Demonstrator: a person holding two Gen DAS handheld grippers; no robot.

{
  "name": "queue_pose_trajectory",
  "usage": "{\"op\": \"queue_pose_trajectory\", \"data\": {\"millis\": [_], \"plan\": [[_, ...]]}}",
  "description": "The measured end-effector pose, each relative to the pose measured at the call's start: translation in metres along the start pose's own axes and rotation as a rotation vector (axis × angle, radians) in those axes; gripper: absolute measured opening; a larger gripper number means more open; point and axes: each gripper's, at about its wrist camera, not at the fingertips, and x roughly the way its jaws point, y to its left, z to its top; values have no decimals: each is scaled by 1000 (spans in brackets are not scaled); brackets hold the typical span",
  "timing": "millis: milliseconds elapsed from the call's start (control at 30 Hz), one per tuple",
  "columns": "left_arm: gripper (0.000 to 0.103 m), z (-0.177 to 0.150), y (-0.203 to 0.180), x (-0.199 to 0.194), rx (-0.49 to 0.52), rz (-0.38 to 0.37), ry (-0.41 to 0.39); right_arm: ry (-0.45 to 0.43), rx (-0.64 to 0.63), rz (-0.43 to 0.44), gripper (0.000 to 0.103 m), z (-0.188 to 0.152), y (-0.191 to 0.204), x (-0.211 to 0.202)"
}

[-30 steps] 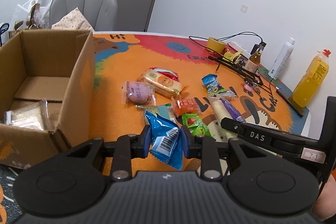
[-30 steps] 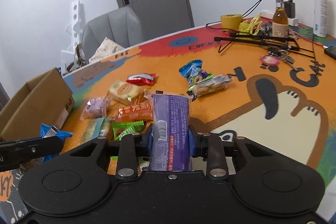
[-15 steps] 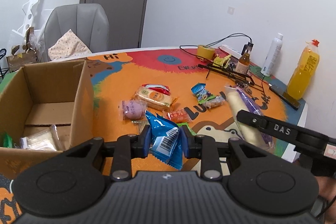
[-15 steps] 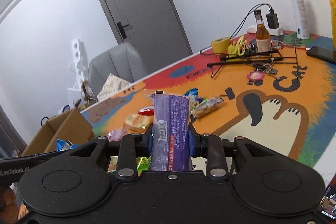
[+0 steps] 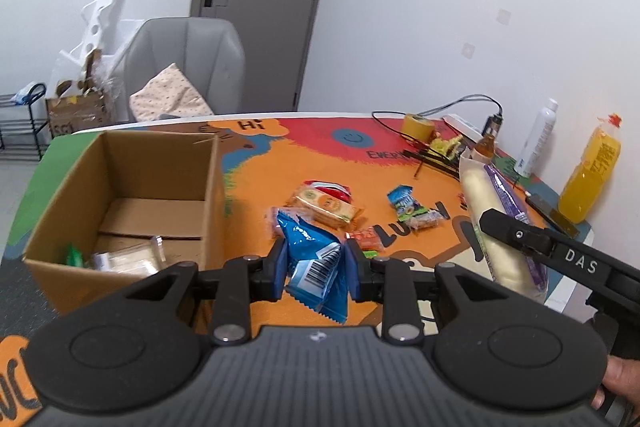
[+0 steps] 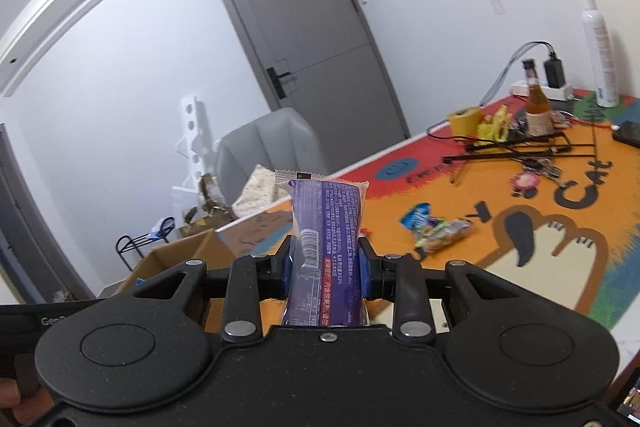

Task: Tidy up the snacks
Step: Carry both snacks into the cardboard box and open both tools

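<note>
My left gripper (image 5: 316, 269) is shut on a blue snack packet (image 5: 314, 263), held above the table just right of the open cardboard box (image 5: 120, 195). In the box lie a clear wrapped snack (image 5: 128, 259) and a bit of green packet (image 5: 74, 255). My right gripper (image 6: 326, 269) is shut on a long purple-and-white snack pack (image 6: 328, 227), lifted well above the table; the same pack (image 5: 496, 223) shows at the right in the left wrist view. Loose snacks remain on the orange mat: a yellow cracker pack (image 5: 324, 207), a red packet (image 5: 330, 189), a blue-green packet (image 5: 408, 205).
A yellow tape roll (image 5: 418, 125), cables, black hangers (image 6: 516, 147), a small brown bottle (image 6: 538, 107), a white spray can (image 6: 600, 55), an orange juice bottle (image 5: 590, 171) and a phone (image 6: 628, 133) crowd the table's far right. A grey chair (image 5: 188, 67) stands behind the box.
Both grippers have risen with their packets still held. The box and table now lie lower and farther in the left view; the right view has tilted up toward the door.
</note>
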Motion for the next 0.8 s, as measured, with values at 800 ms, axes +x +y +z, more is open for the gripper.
{"op": "queue_pose_trajectory", "data": {"millis": [800], "plan": [[28, 22, 88, -64, -105, 59, -115, 42, -67, 119, 29, 1, 99, 14]]}}
